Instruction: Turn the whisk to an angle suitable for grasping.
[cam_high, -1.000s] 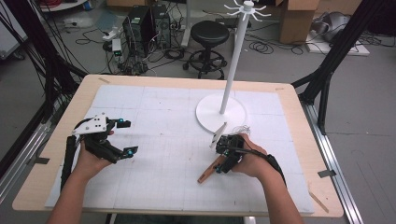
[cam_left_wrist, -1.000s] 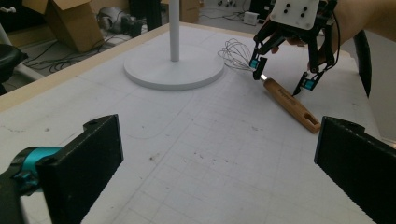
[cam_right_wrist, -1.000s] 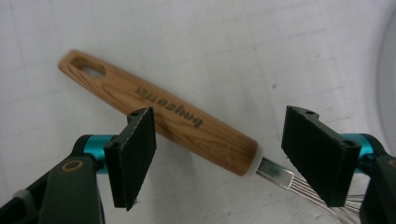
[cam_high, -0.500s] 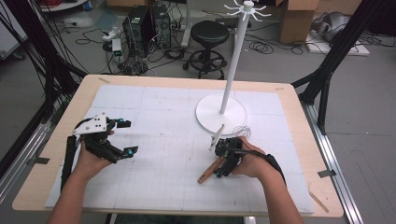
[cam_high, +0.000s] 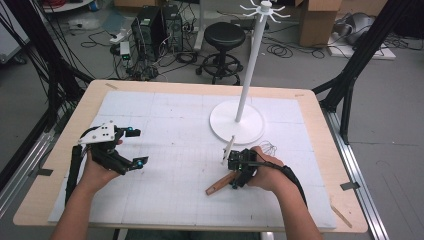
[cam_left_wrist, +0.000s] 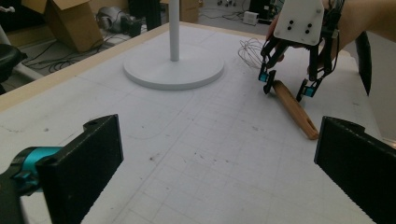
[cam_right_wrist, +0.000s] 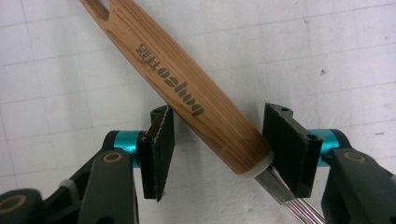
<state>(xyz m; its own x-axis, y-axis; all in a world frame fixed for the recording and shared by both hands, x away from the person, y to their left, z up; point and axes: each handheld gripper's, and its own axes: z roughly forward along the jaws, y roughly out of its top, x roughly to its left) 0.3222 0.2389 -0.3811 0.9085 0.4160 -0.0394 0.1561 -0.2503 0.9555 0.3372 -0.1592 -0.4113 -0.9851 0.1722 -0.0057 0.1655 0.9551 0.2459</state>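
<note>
A whisk with a wooden handle (cam_high: 219, 186) lies flat on the white mat, its thin wires (cam_high: 270, 147) pointing toward the right. My right gripper (cam_high: 229, 174) points down over the handle's wire end. In the right gripper view the handle (cam_right_wrist: 187, 88) runs slantwise between the jaws of the right gripper (cam_right_wrist: 217, 140). They have just been closing, and both pads touch the wood. The left gripper view shows that gripper (cam_left_wrist: 286, 88) straddling the handle (cam_left_wrist: 294, 109). My left gripper (cam_high: 139, 146) hovers at the table's left, open, nothing between its jaws (cam_left_wrist: 217, 158).
A white hook stand with a round base (cam_high: 237, 122) rises at the back of the mat, just behind the whisk. The mat (cam_high: 175, 150) covers most of the wooden table. A stool, computers and cables sit on the floor beyond.
The right gripper's jaws have drawn in around the whisk handle. Both hands stay where they were, and the whisk has not shifted.
</note>
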